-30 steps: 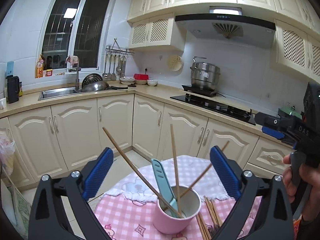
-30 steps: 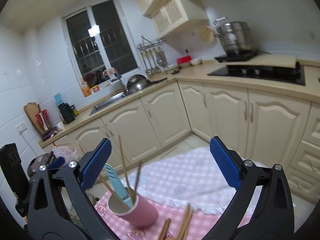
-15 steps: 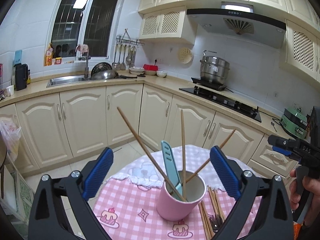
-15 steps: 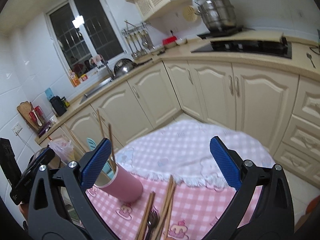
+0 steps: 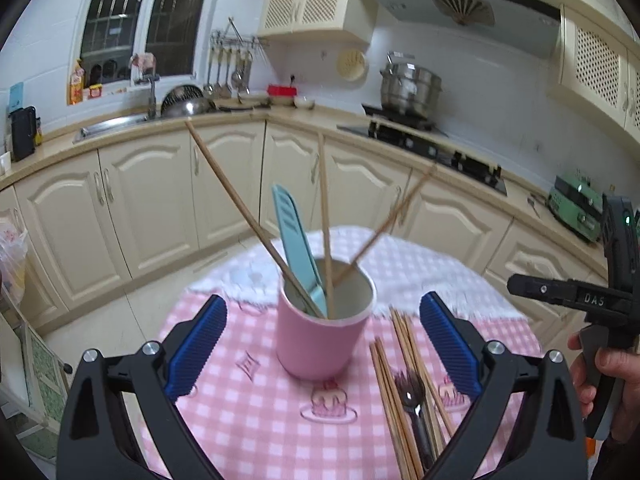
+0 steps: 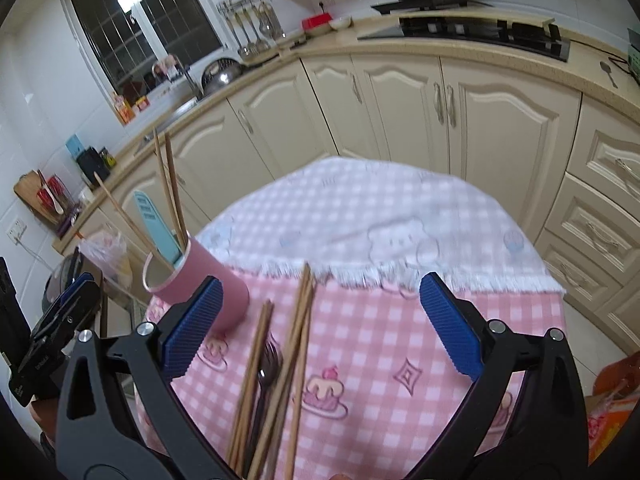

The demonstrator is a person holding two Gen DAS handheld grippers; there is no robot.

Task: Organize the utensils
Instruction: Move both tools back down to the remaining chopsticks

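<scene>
The left gripper (image 5: 322, 350) hangs with its jaws spread wide and nothing between them. Its blue pads (image 5: 196, 346) flank the pink cup (image 5: 324, 330), which stands upright on the pink checked tablecloth (image 5: 248, 412) just beyond the fingertips, at 12 o'clock from the gap; neither pad touches the cup. Out of the cup rise three wooden chopsticks (image 5: 230, 188), leaning toward 11, 12 and 1 o'clock, and a light blue flat-handled utensil (image 5: 294, 240). At about 4 o'clock from the cup, a bundle of loose chopsticks (image 5: 394, 384) lies flat on the cloth with a dark fork (image 5: 412, 396) among them, close to the gripper's right-hand finger.

The right gripper (image 6: 318, 326) is likewise wide open and holds nothing. In its view the loose chopsticks (image 6: 294, 344) and the fork (image 6: 266, 364) lie on the cloth (image 6: 384, 328) within the span of the jaws, left of centre, running from 6 toward 12 o'clock. The cup (image 6: 200, 276) stands at 10 o'clock, partly behind the left-hand pad (image 6: 192, 330). A white fringed cloth (image 6: 360, 224) covers the far half of the table, with cream cabinets (image 6: 420, 100) beyond.
</scene>
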